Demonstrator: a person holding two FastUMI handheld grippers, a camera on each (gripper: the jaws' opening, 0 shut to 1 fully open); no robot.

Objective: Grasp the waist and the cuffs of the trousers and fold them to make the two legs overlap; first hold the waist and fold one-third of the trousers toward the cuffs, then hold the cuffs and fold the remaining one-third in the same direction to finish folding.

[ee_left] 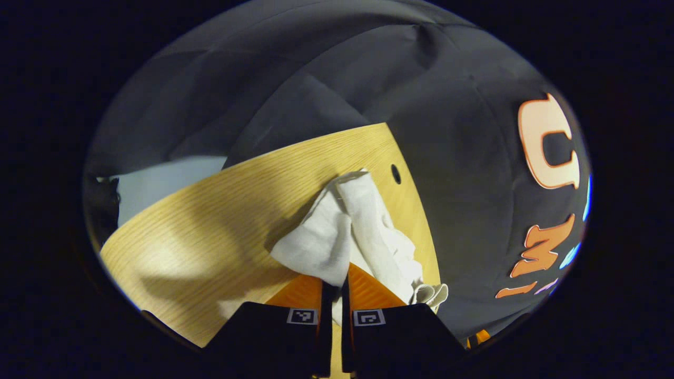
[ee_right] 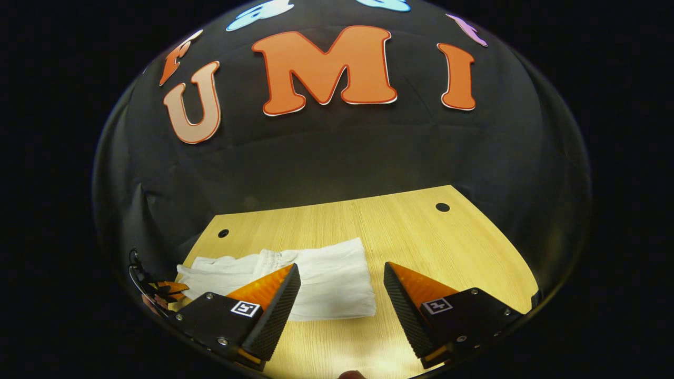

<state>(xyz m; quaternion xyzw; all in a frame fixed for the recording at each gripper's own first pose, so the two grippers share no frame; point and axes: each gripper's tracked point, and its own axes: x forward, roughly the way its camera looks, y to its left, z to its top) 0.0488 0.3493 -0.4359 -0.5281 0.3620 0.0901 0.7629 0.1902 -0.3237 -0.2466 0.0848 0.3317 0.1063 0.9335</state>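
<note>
The white trousers [ee_left: 363, 226] lie bunched on the wooden table [ee_left: 210, 221] in the left gripper view. My left gripper [ee_left: 335, 281] is shut on one end of them, and the cloth rises in a fold from between the fingers. In the right gripper view the trousers [ee_right: 329, 292] lie flat as a folded strip running to the left. My right gripper [ee_right: 341, 267] hangs open just above their near right end, one finger on each side, holding nothing.
The table [ee_right: 421, 237] has a round hole at each far corner [ee_right: 442, 207] [ee_right: 223, 232]. The black booth wall stands close behind its far edge. Bare wood stretches to the right of the trousers.
</note>
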